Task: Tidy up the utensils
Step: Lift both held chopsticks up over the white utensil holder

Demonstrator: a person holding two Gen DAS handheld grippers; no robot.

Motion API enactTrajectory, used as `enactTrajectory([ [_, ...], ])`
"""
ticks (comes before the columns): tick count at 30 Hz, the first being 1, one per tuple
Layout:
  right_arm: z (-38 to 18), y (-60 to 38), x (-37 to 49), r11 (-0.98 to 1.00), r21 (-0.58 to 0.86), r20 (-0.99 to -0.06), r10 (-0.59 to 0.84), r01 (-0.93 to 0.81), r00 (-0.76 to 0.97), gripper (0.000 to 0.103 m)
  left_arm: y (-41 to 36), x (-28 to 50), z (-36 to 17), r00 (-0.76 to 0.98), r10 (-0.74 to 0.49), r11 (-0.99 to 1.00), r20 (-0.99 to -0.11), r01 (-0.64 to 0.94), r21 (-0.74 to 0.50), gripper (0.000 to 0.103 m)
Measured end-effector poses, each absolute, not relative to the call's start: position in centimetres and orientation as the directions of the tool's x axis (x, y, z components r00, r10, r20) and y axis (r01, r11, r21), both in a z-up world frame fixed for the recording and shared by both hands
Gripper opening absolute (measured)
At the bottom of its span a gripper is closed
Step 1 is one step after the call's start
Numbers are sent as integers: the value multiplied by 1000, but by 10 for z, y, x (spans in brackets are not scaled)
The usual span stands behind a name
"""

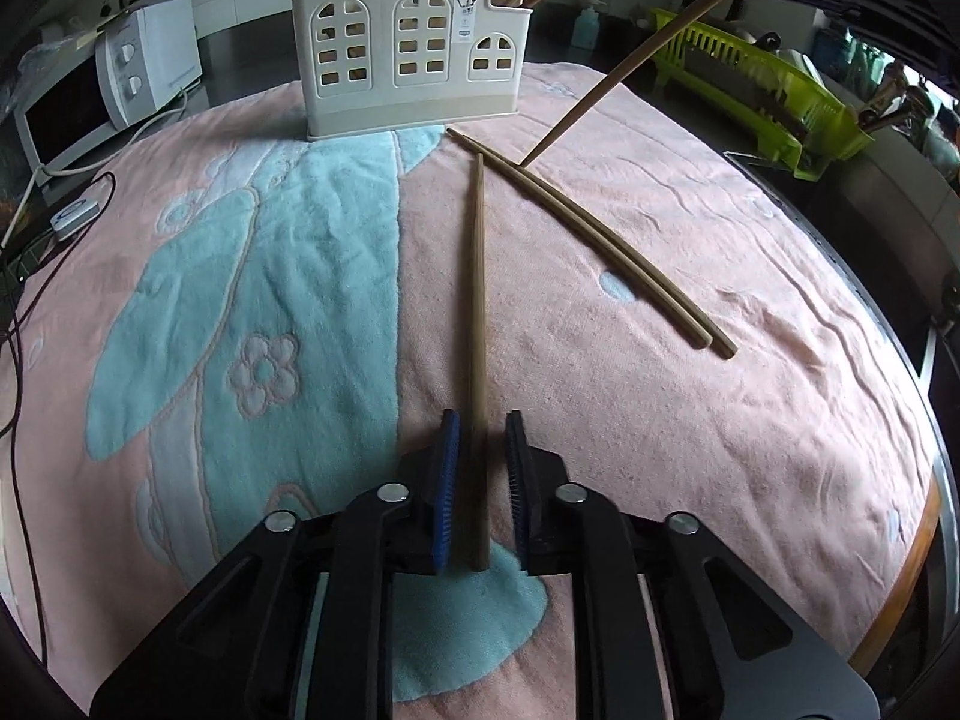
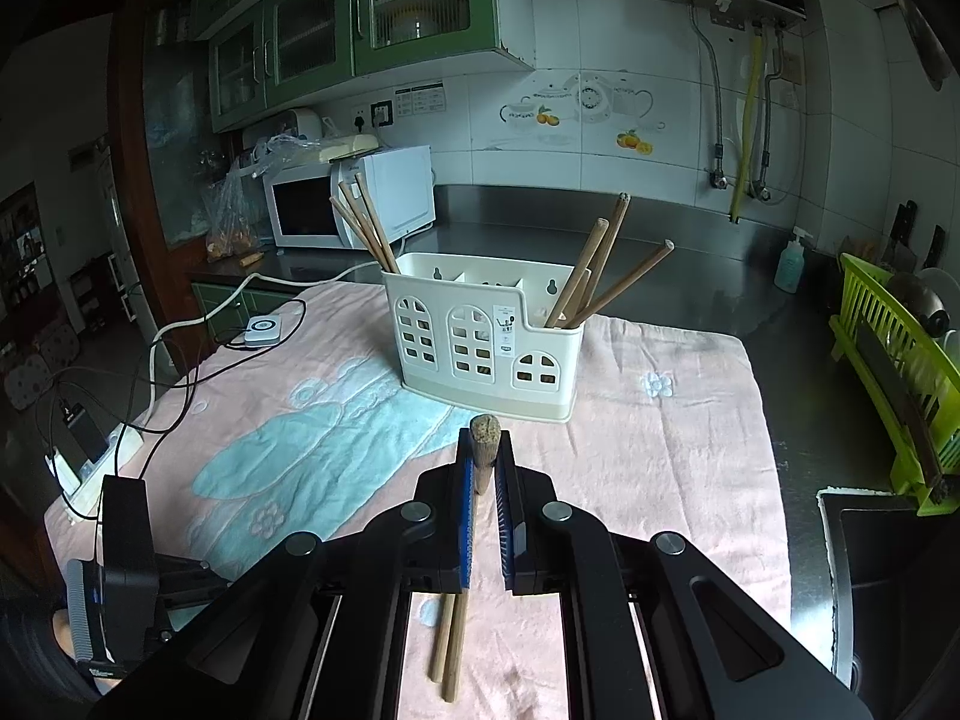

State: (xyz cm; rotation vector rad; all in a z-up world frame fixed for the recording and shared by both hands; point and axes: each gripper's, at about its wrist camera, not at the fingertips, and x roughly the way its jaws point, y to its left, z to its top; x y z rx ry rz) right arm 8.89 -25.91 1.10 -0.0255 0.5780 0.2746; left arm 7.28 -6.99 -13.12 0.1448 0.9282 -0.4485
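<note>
Meanwhile, the left claw (image 1: 482,480) straddles a brown wooden chopstick (image 1: 476,324) lying on the pink-and-teal towel (image 1: 690,408), jaws spread. The right claw (image 2: 483,468) pinches another wooden chopstick (image 2: 483,450) before the cream plastic utensil holder (image 2: 480,348).

chopsticks: 4 outside holder (image 1: 477,324), 7 in holder (image 2: 372,228) | holder: 1 (image 2: 480,342) | microwave: 1 (image 2: 354,198)

Cream utensil holder (image 1: 408,54) stands upright near towel's far edge; three wooden chopsticks (image 1: 477,324) lie mid-towel.
</note>
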Motion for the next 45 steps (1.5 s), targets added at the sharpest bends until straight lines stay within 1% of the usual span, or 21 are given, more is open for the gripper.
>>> enactTrajectory([
  [1,11,-259,89,963,52,-544,249,-264,801,7,-68,74,-130,515,-309,901,-799,429,-72,5],
  [3,10,-258,89,963,48,-544,247,-265,802,7,-66,75,-127,524,-308,903,-794,424,-70,5],
  [6,10,-258,89,963,49,-543,247,-264,802,7,-63,74,-112,571,-298,910,-765,411,-48,5],
  [15,13,-254,89,963,44,-540,246,-264,805,7,-56,79,-62,664,-346,907,-663,417,-56,5],
  [20,16,-254,91,963,46,-537,247,-264,807,7,-52,83,-44,708,-365,911,-604,404,-77,5],
  [25,19,-253,93,963,47,-533,248,-264,809,7,-47,96,-29,751,-390,914,-533,386,-124,5],
  [29,22,-250,96,963,47,-528,250,-265,812,7,-46,108,-21,777,-392,918,-493,366,-152,5],
  [31,22,-249,98,963,46,-527,249,-265,813,7,-47,113,-19,780,-402,914,-480,368,-169,5],
  [38,24,-247,102,963,43,-525,248,-266,814,7,-53,126,-12,796,-391,920,-462,358,-162,5],
  [45,45,-248,108,958,37,-508,262,-284,820,7,-61,131,21,814,-404,912,-418,392,-119,5],
])
